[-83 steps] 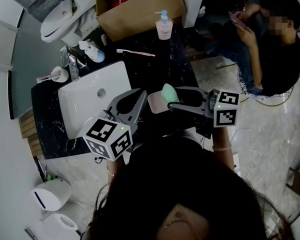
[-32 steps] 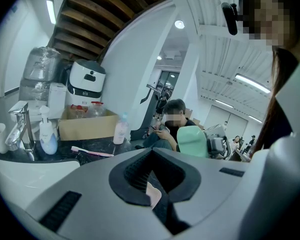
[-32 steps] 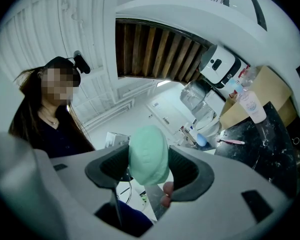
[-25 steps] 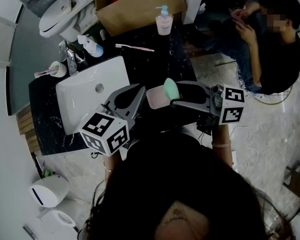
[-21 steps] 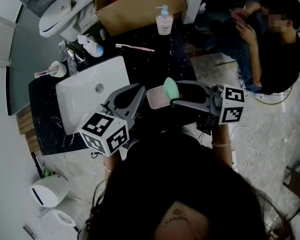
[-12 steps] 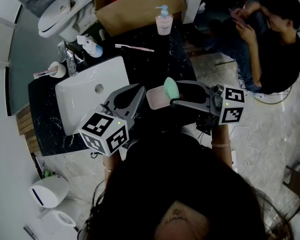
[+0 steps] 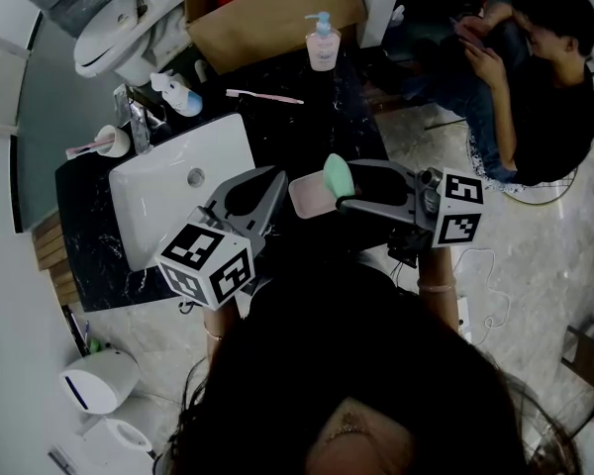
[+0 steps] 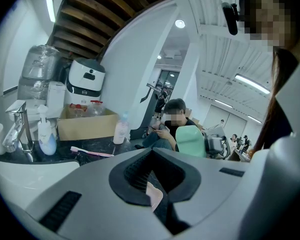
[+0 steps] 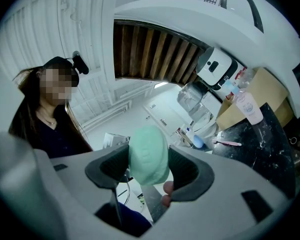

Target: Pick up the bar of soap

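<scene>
The mint-green bar of soap point(image 7: 337, 175) is up off the counter, clamped upright between the pads of my right gripper point(image 7: 340, 190). In the right gripper view the soap point(image 9: 149, 153) fills the gap between the jaws of the right gripper point(image 9: 149, 159). A pink soap dish point(image 7: 308, 196) lies just left of and below the soap. My left gripper point(image 7: 275, 178) hovers beside the dish over the black counter point(image 7: 317, 122); its jaws meet at the tips with nothing between them. The left gripper view shows its shut tips point(image 8: 152, 150) and the soap point(image 8: 191, 140) to the right.
A white sink basin point(image 7: 183, 191) with a faucet point(image 7: 134, 117) lies to the left. At the back are a pink pump bottle point(image 7: 323, 46), a pink toothbrush point(image 7: 264, 97), a cardboard box point(image 7: 277, 8) and a cup point(image 7: 104, 144). A person point(image 7: 544, 87) sits to the right.
The right gripper still holds the soap beside the dish, shifted slightly right since the oldest frame. Nothing has visibly moved over the last second.
</scene>
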Demonstrator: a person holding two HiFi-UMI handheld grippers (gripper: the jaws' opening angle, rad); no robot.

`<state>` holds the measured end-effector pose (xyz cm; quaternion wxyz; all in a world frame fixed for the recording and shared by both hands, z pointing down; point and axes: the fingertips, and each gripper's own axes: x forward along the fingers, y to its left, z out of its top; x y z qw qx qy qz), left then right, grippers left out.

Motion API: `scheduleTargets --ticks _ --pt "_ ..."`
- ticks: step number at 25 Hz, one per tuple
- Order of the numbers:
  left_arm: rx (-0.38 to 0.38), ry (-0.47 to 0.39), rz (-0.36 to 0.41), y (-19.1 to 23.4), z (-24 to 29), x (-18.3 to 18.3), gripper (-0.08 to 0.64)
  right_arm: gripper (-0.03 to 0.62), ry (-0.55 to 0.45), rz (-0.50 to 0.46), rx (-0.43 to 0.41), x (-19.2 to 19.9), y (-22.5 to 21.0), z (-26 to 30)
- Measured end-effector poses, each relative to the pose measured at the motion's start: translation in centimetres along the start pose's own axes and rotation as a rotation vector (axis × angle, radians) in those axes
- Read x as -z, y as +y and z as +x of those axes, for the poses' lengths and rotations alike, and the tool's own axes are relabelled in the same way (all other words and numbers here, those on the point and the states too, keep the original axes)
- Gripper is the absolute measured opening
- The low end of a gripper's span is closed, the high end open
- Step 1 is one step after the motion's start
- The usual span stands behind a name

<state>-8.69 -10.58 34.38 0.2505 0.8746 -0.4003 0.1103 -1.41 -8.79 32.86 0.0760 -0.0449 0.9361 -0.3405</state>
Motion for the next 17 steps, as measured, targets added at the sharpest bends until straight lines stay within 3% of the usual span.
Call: scheduleTargets --ticks 17 --pt "-0.006 -0.005 -0.005 0.12 -0.23 0.04 -0.003 0.247 0.01 -0.003 -0.006 0.36 0.06 0.36"
